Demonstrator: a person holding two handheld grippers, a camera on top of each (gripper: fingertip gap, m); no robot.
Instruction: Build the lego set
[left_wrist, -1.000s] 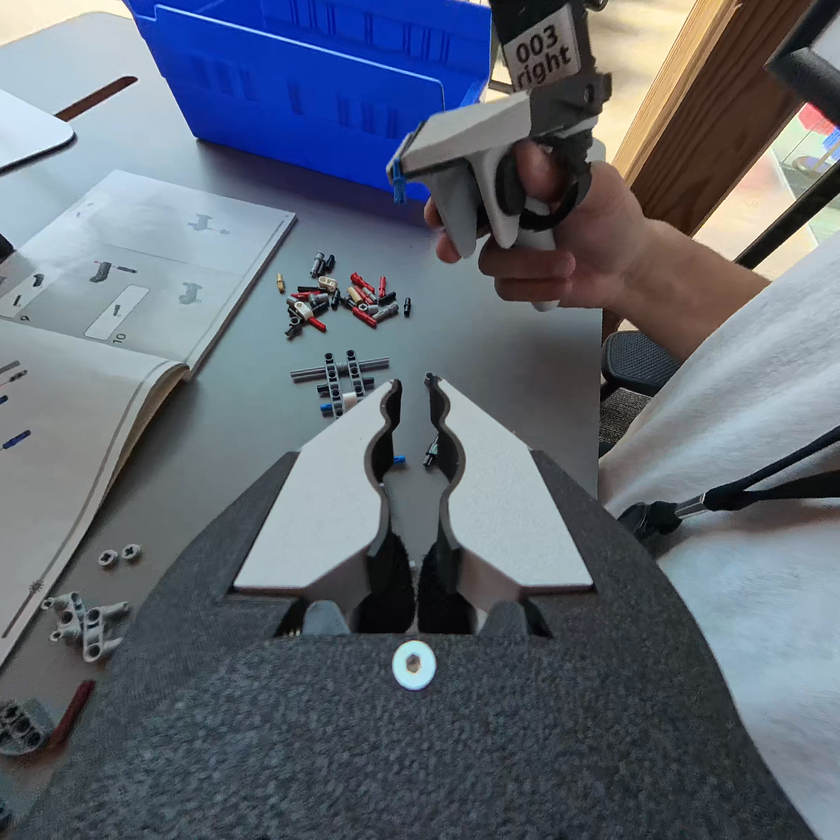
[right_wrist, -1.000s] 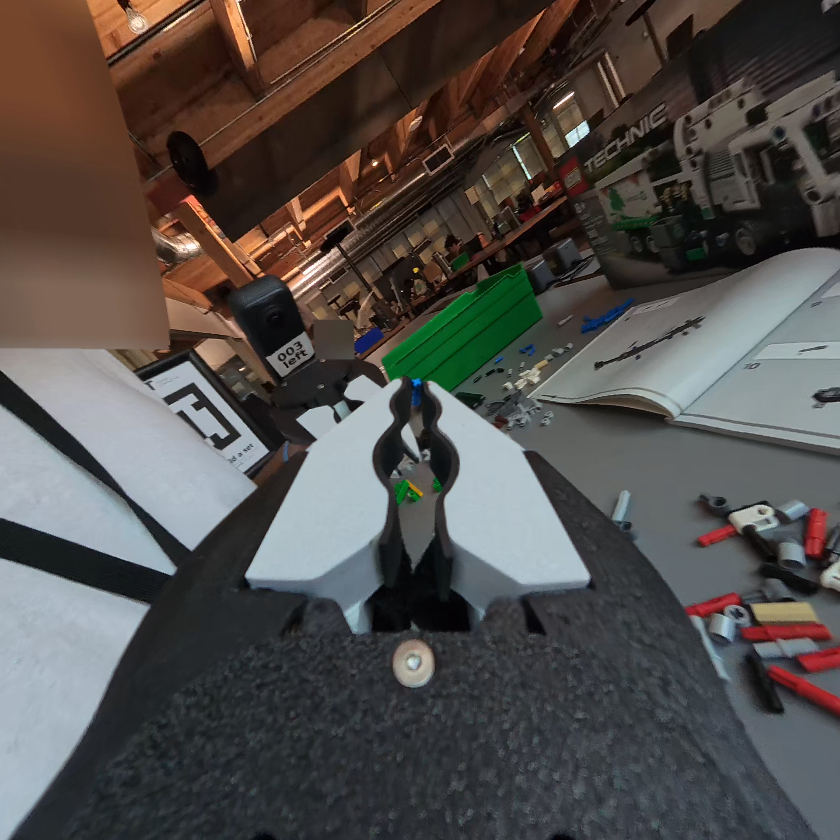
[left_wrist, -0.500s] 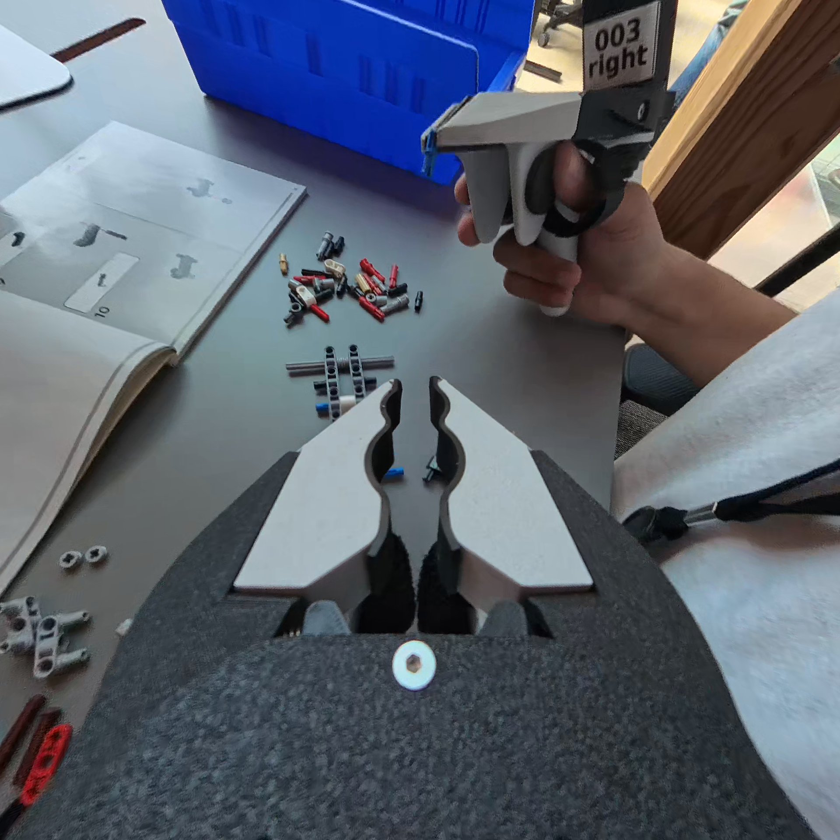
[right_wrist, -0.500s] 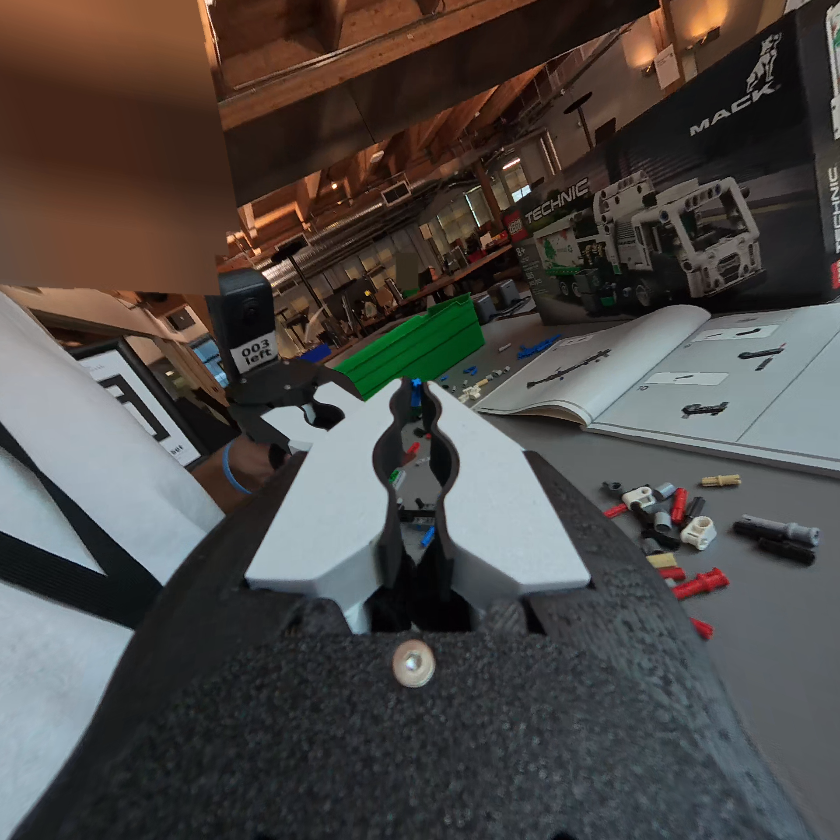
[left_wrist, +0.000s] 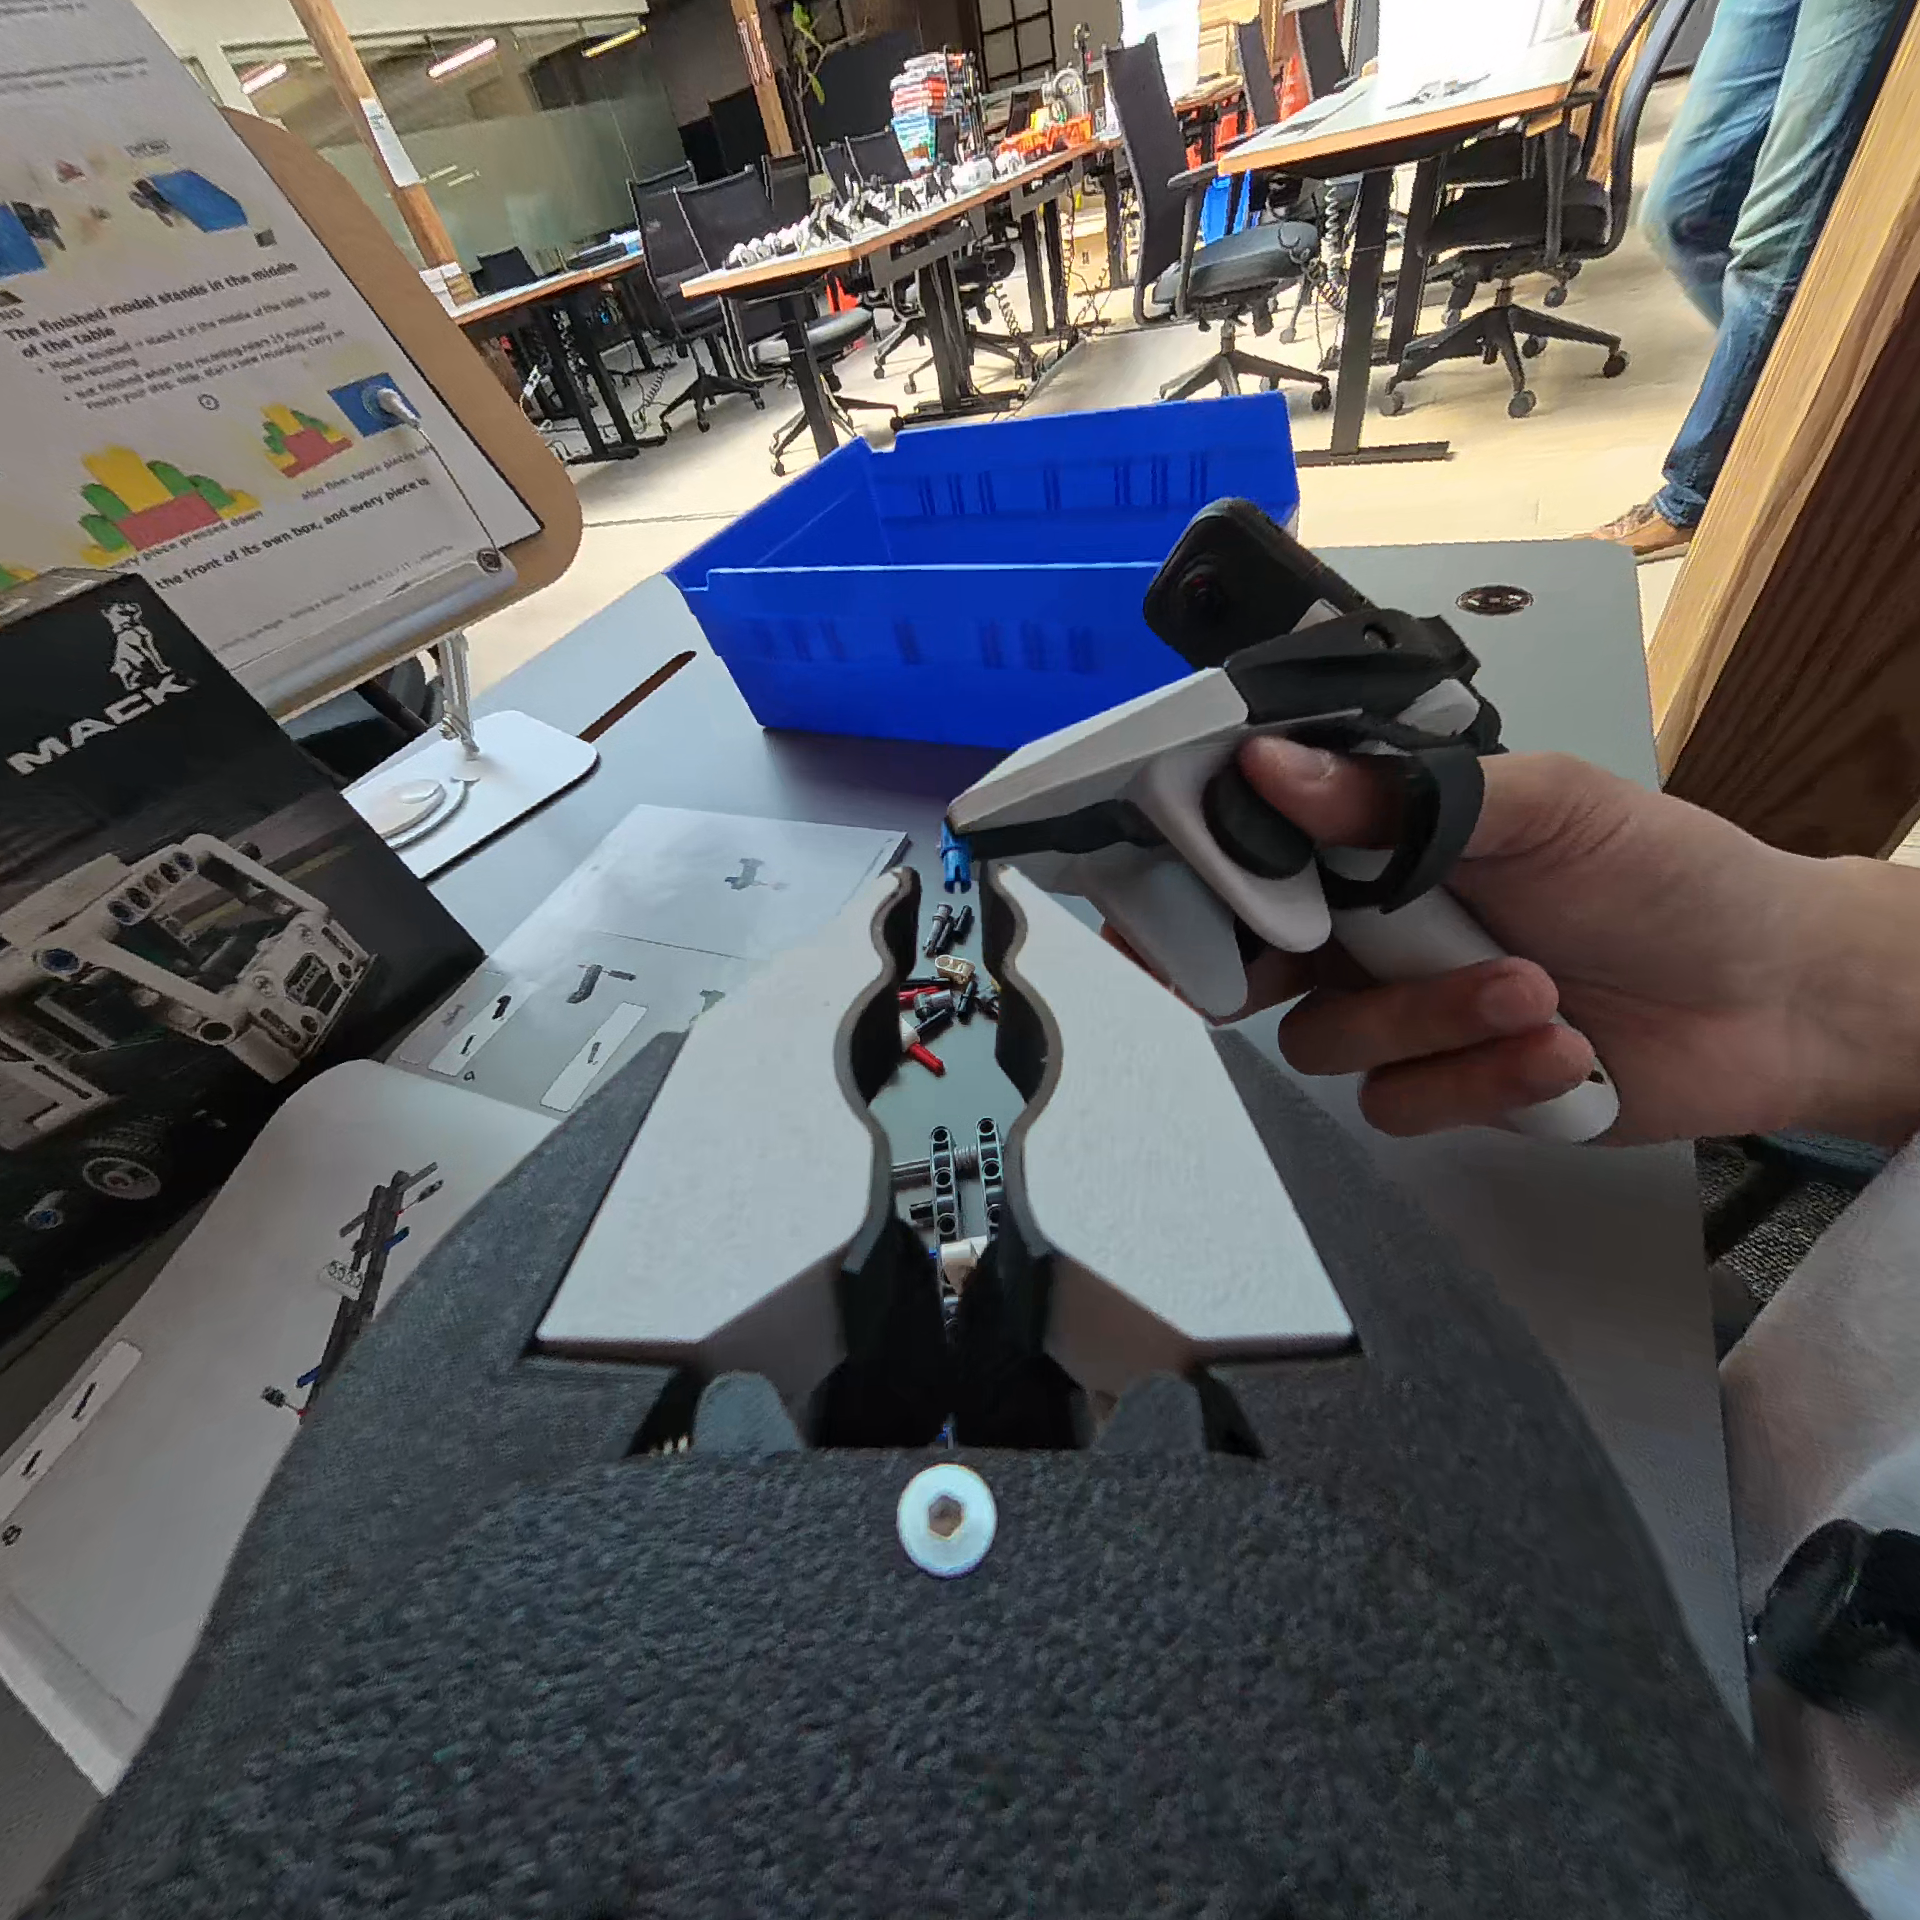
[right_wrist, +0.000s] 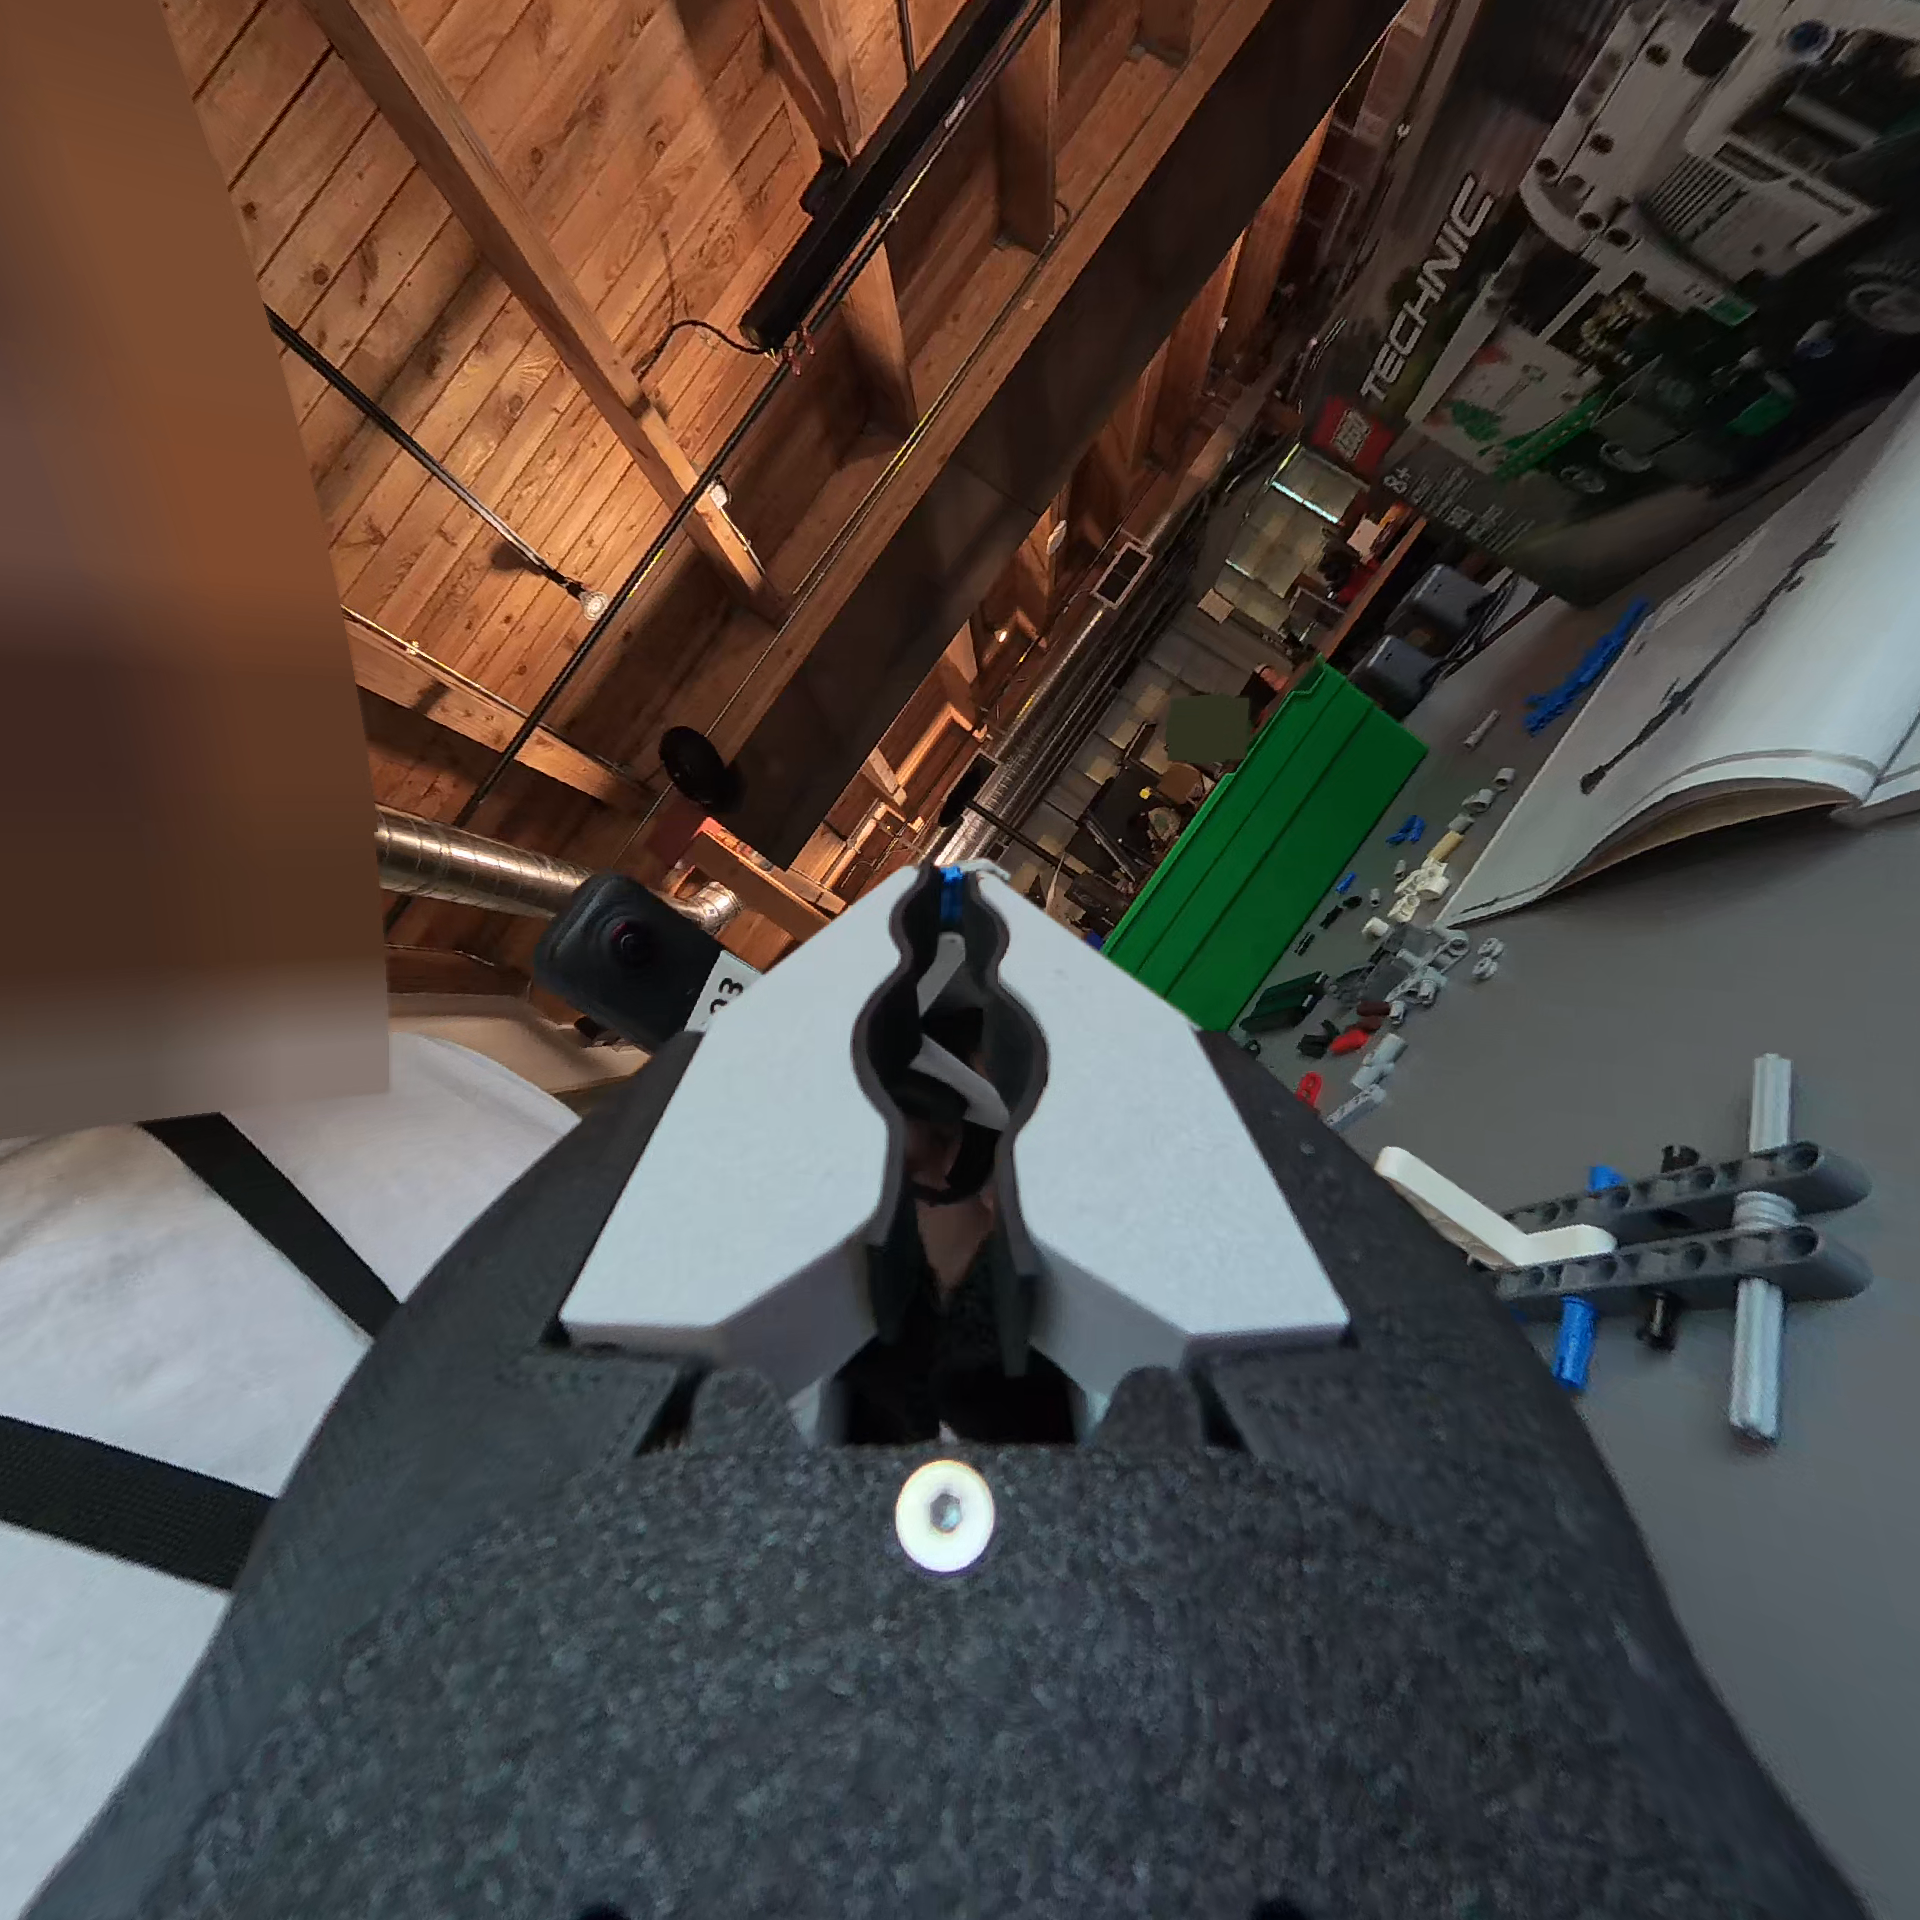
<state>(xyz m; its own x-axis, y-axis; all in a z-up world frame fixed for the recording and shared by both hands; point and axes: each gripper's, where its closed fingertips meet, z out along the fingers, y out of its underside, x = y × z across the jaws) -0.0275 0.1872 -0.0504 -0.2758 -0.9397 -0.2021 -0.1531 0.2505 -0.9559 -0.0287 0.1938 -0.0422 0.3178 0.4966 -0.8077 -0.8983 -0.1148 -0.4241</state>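
My right gripper (right_wrist: 948, 885) is shut on a small blue pin (right_wrist: 948, 899) held at its very tips. In the left wrist view the right gripper (left_wrist: 958, 831), held in a hand, points left with the blue pin (left_wrist: 954, 858) hanging just beyond my left gripper (left_wrist: 951, 891). The left gripper is open a little and empty, its tips either side of the pin but apart from it. A small assembly of dark grey beams on a grey axle (right_wrist: 1683, 1226) lies on the table; it also shows between the left fingers (left_wrist: 961, 1164).
A blue bin (left_wrist: 987, 623) stands at the back, a green bin (right_wrist: 1268, 831) to the far side. An open instruction booklet (left_wrist: 675, 935), the set's box (left_wrist: 156, 883) and a sheet on a stand (left_wrist: 208, 312) sit left. Loose pins (left_wrist: 940, 1003) and parts (right_wrist: 1392, 966) lie about. Only a small space, under 4 cm, lies between the two pairs of fingers.
The left gripper has tilted up from looking down at the table. The right gripper has come down and left, bringing the blue pin to the left gripper's tips.
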